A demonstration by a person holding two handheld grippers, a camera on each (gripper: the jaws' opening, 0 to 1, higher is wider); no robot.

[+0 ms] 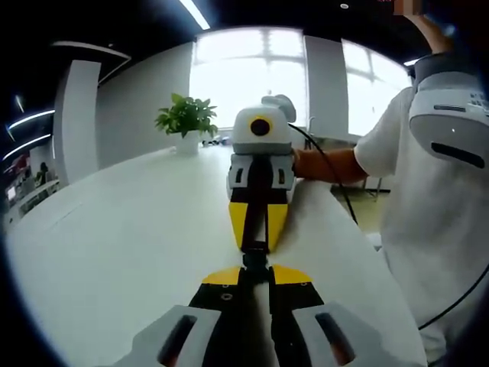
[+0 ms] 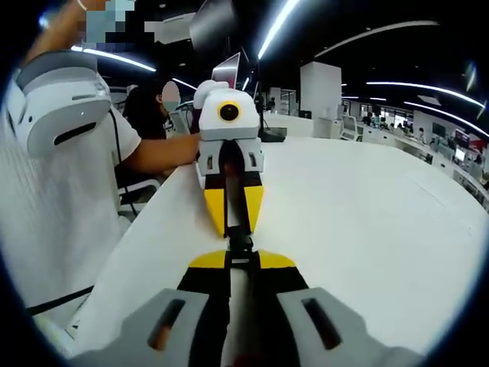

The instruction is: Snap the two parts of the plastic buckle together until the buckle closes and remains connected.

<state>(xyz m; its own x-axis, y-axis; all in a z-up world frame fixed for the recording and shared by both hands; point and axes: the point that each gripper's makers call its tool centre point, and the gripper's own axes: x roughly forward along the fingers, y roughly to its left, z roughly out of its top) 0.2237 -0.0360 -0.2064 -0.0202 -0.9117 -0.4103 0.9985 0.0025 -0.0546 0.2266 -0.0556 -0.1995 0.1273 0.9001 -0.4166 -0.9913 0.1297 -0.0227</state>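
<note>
A small black plastic buckle [image 1: 256,258] hangs above the white table [image 1: 137,245], held between the two grippers, which point tip to tip. My left gripper [image 1: 257,269] is shut on its near end. The right gripper [image 1: 257,243] faces me in the left gripper view, its yellow jaws shut on the far end. In the right gripper view the buckle [image 2: 239,246] sits between my right gripper [image 2: 241,258] and the facing left gripper [image 2: 234,231]. The two halves appear pressed together; the jaws hide the seam.
A person in a white shirt [image 1: 435,229] stands at the table's side, a forearm [image 1: 325,164] behind the facing gripper. A potted plant [image 1: 187,122] stands at the table's far end. A seated person [image 2: 157,103] and desks lie beyond.
</note>
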